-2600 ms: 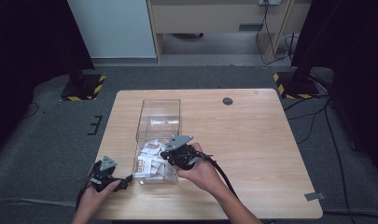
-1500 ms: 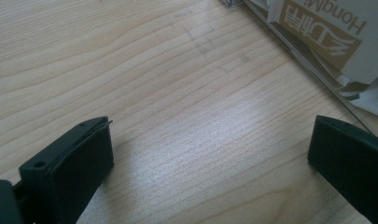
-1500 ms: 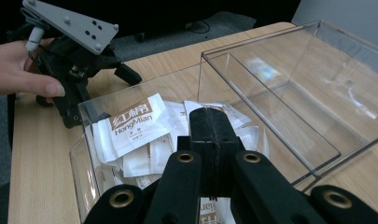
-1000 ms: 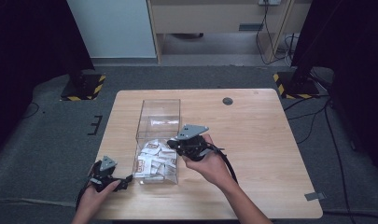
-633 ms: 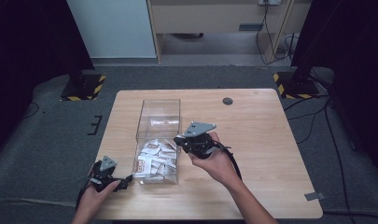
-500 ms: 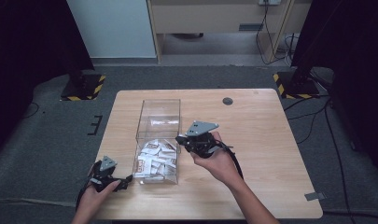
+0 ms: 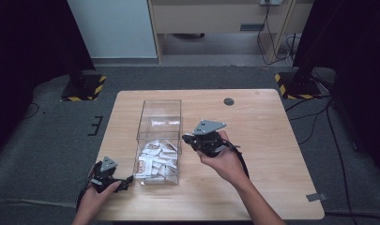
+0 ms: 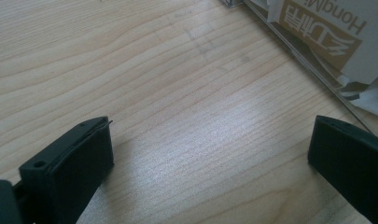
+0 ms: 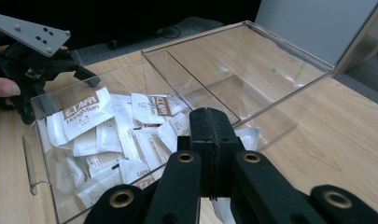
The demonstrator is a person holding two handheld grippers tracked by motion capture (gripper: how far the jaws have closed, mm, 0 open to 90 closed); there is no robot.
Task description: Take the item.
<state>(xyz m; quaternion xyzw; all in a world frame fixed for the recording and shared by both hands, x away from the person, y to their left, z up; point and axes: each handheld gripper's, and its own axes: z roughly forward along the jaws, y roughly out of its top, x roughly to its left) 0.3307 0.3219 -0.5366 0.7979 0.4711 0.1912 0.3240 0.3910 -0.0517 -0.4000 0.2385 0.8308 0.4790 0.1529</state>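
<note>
- In the right gripper view, left of the middle of the frame, a white sachet (image 9: 84,114) in the clear box (image 9: 252,60) has a brown label with "HongMian" under some characters I cannot read.
- In the left gripper view, upper right corner, a sachet (image 8: 317,28) shows "HongMi" upside down on its brown label, cut by the frame edge.
- The print on the other sachets is too small to read.
</note>
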